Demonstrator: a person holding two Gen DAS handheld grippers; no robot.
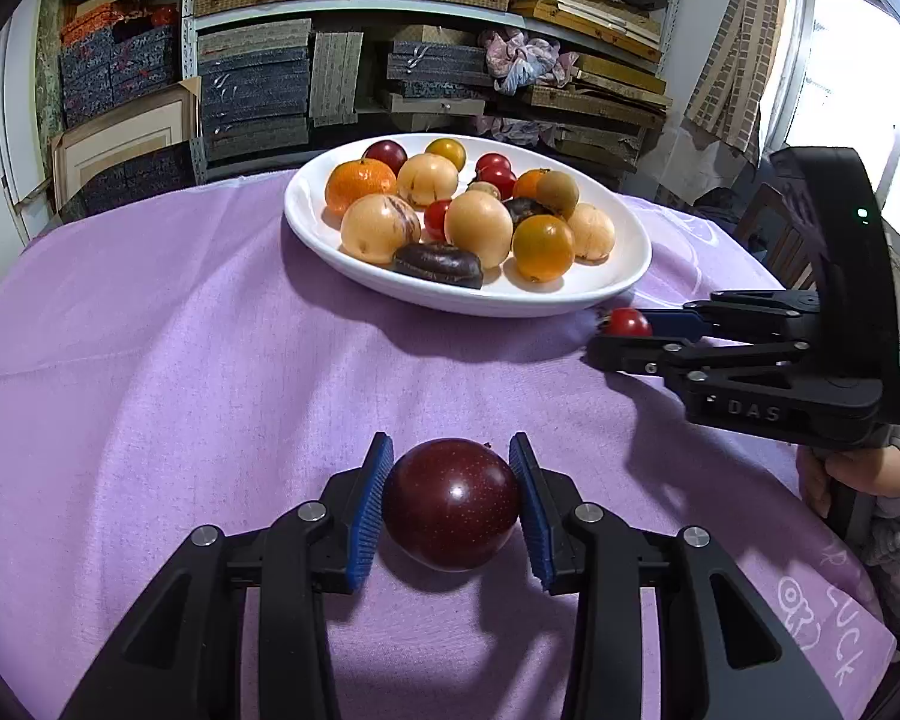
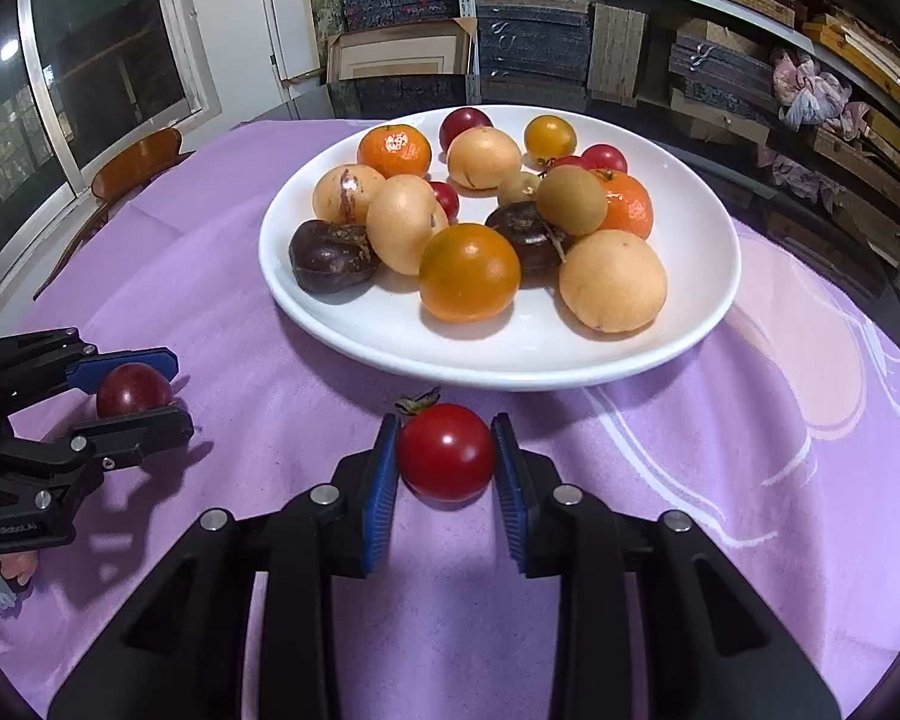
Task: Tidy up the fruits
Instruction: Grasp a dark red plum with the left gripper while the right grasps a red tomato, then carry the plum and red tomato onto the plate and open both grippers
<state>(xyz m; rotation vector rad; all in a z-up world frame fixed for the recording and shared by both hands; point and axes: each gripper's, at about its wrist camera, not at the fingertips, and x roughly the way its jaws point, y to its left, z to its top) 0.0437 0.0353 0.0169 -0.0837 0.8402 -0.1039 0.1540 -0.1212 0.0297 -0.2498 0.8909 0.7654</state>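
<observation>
Two grips: left gripper [image 1: 451, 504] clamping plum [image 1: 451, 504], right gripper [image 2: 445, 453] clamping tomato [image 2: 445, 451], calyx plateward.

Person [image 1: 870, 480] mostly beyond frame edge

A glossy dark-red plum [image 1: 452, 504] sits on the near cloth. A small red cherry tomato [image 2: 446, 451] (green stalk pointing far) lies just before the white plate [image 2: 306, 300], which is heaped with tangerines, yellow, orange and dark fruits.
</observation>
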